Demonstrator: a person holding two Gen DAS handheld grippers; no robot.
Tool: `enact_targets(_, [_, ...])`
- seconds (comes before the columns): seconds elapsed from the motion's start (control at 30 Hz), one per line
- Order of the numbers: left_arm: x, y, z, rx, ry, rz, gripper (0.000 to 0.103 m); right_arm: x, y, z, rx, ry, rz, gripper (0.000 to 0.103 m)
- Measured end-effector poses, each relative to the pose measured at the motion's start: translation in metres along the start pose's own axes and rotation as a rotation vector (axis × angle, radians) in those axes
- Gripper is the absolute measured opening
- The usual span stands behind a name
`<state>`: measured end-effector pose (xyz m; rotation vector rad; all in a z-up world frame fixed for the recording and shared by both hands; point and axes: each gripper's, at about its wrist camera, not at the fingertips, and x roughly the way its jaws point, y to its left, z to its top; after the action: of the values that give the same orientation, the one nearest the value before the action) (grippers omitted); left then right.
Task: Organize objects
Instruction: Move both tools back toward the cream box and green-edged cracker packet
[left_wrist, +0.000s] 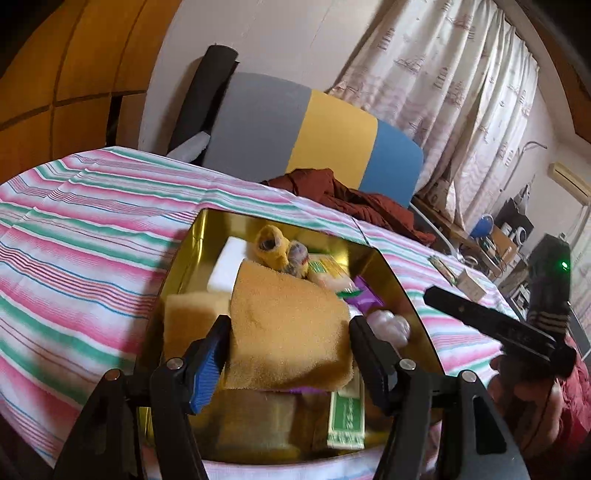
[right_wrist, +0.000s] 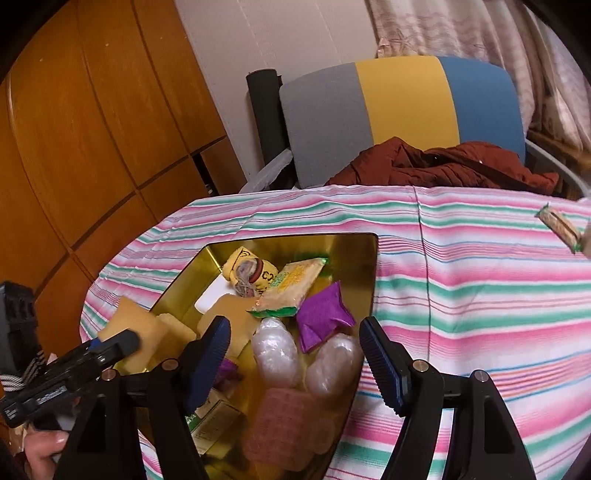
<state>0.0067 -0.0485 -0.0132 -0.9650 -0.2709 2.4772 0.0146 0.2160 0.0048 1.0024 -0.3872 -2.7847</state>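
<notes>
I have both grippers over the shiny gold metal tin (left_wrist: 192, 240) on the pink-green-white striped tablecloth (left_wrist: 74, 221).

Left gripper (left_wrist: 288, 350): the tan-yellow foam sponge (left_wrist: 288, 321) sits between the fingers, above the tin's contents. Jaws are fairly wide, and I can't tell whether the pads still press on it or it is already loose.

Right gripper (right_wrist: 295, 354): fingers wide, nothing between them, hovering over two clear-wrapped whitish bundles (right_wrist: 275, 354) and a crumpled purple packet (right_wrist: 321, 317) in the tin.

Also in the tin: a yellow-green flat snack packet (right_wrist: 291, 288), a yellow printed roll (right_wrist: 251, 273), a white block (left_wrist: 229, 266), and a green-white carton (left_wrist: 347, 417).

Still out on the cloth, well apart from the tin: a small green-tan wrapped bar (right_wrist: 557, 225).

Risks as I judge them:
- The sponge looks tilted. If it drops that way it may rest on the pile rather than flat, or hang over the near rim.
- The tin is crowded, so pushing down could shove the loose packets about.
- The grippers are close together, and a fast retreat could make them clash.
- The tin could slide on the cloth if a finger catches its wall.
</notes>
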Motion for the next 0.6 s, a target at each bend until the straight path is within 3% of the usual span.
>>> enact_targets(0.17, [-0.014, -0.011, -0.014, 0.078, -0.031, 0.093, 0.085, -0.002, -0.005, -0.005, 0.023, 0.003, 0.013, 0.075])
enact_targets(0.3, [-0.023, -0.008, -0.016, 0.054, -0.071, 0.131, 0.085, -0.007, -0.010, -0.007, 0.034, -0.007, 0.016, 0.077])
enact_targets(0.43, [-0.028, -0.002, -0.015, 0.013, -0.090, 0.130, 0.085, -0.011, -0.018, -0.010, 0.060, -0.012, 0.011, 0.078])
enact_targets(0.6, [-0.025, -0.018, -0.018, 0.034, -0.079, 0.110, 0.085, -0.015, -0.030, -0.012, 0.082, -0.014, -0.005, 0.078])
